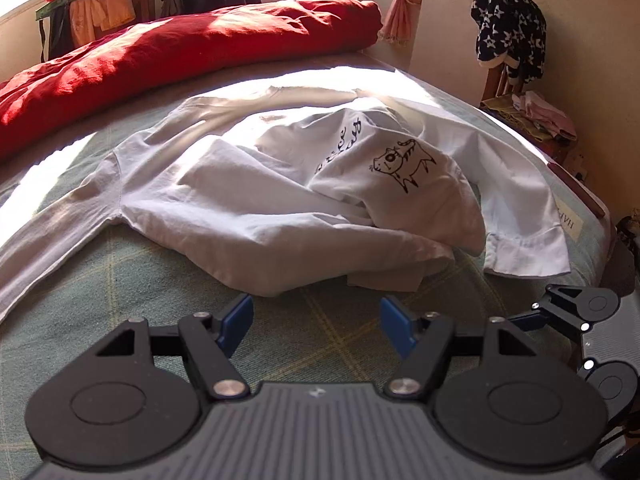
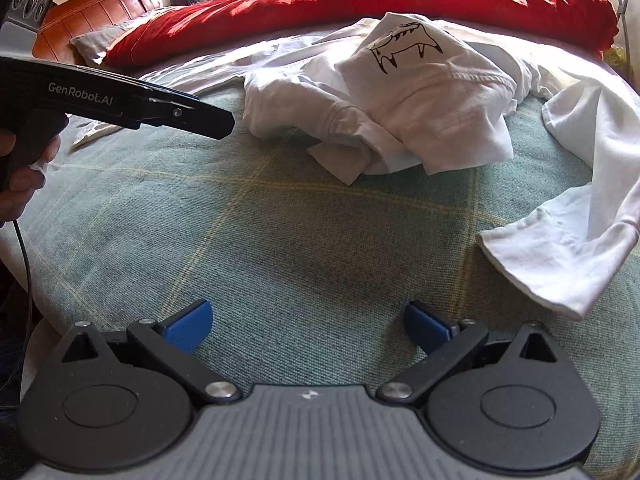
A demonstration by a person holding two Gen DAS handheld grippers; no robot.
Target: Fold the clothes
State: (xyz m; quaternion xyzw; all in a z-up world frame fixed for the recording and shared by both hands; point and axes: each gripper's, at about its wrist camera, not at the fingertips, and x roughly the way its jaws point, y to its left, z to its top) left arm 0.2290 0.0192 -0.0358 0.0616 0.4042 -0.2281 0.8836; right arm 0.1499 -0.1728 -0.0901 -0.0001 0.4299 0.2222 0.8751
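Shirt: white long-sleeved shirt with a black animal drawing, lying on the bed, bunched in the middle with the printed part heaped on top; not folded.
Sleeves: one trails toward the near left, the other toward the near right, cuff flat on the cover, so both ends are easy to reach.
Left gripper: fingers wide apart, holding nothing, hovering just short of the shirt's near hem, likely lined up for a grasp.
Right gripper: fingers wide apart, empty, over bare cover near the right cuff.
Far side: red duvet rolled back, leaving room.
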